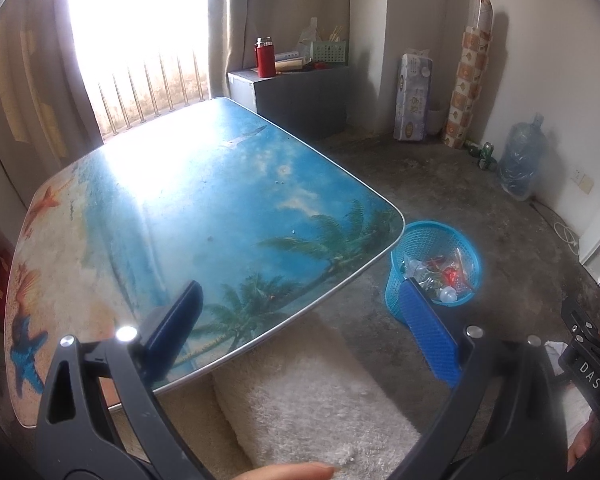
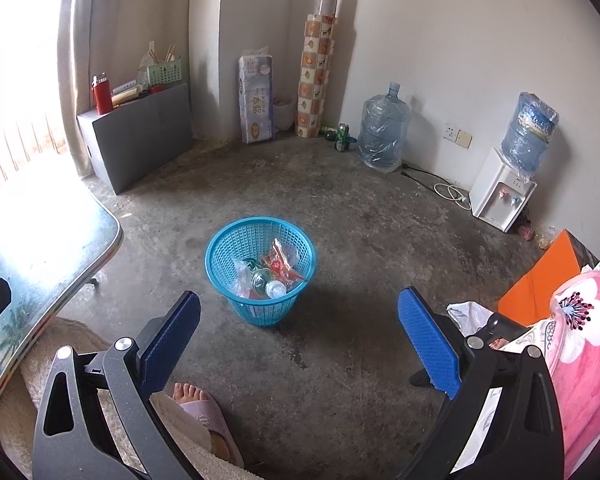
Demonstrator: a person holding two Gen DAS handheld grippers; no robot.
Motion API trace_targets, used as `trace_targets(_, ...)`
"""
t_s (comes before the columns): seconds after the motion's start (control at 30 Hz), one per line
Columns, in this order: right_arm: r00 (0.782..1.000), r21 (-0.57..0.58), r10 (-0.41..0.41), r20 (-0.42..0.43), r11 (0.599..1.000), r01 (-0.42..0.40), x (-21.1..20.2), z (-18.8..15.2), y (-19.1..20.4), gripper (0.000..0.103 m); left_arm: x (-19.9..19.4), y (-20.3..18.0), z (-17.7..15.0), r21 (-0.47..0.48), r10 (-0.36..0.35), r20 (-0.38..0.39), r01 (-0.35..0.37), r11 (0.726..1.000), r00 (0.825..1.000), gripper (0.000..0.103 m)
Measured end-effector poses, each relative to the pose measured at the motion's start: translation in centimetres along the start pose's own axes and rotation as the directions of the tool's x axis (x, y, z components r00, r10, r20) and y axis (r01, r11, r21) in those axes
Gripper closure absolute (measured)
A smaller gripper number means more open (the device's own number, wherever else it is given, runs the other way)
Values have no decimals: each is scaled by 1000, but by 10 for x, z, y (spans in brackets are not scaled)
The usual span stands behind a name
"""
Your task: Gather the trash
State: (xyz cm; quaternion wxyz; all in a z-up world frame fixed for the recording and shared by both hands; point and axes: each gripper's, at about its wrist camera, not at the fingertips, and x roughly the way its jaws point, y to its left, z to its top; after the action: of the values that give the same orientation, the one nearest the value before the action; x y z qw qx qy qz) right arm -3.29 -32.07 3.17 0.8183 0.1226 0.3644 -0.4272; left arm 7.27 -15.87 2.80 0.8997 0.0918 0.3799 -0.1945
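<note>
A blue mesh trash basket stands on the concrete floor and holds plastic bottles and wrappers. My right gripper hovers open just in front of it, nothing between its blue pads. The left wrist view shows the same basket beside the table's corner, with trash inside. My left gripper is open over the near edge of the beach-print table, empty. Its right finger overlaps the basket's near rim.
A fluffy cream cushion lies under the table edge, and a foot in a pink slipper rests near it. Water jugs, a dispenser, a grey cabinet and a pink blanket ring the room.
</note>
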Motion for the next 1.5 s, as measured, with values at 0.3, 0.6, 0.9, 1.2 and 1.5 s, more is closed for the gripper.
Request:
trace_targets(0.3, 1000, 14, 0, -11, 1000, 1, 4, 1, -4, 7, -3, -12, 0, 53, 9, 9, -10, 999, 1000, 9)
trace_targets(0.6, 1000, 27, -3, -13, 1000, 4, 5, 0, -9, 7, -4, -14, 1, 67, 11, 13, -11, 998, 1000, 9)
trace_targets(0.9, 1000, 27, -4, -13, 1000, 4, 5, 1, -11, 7, -6, -14, 0, 70, 6, 20, -8, 998, 1000, 9)
trace_targets(1.2, 1000, 32, -5, -3, 999, 5, 2, 1, -11, 7, -7, -13, 1, 73, 3, 23, -4, 997, 1000, 9)
trace_targets(1.5, 1000, 39, -8, -7, 999, 9, 2, 1, -11, 7, -7, -13, 2, 82, -6, 18, 5, 997, 1000, 9)
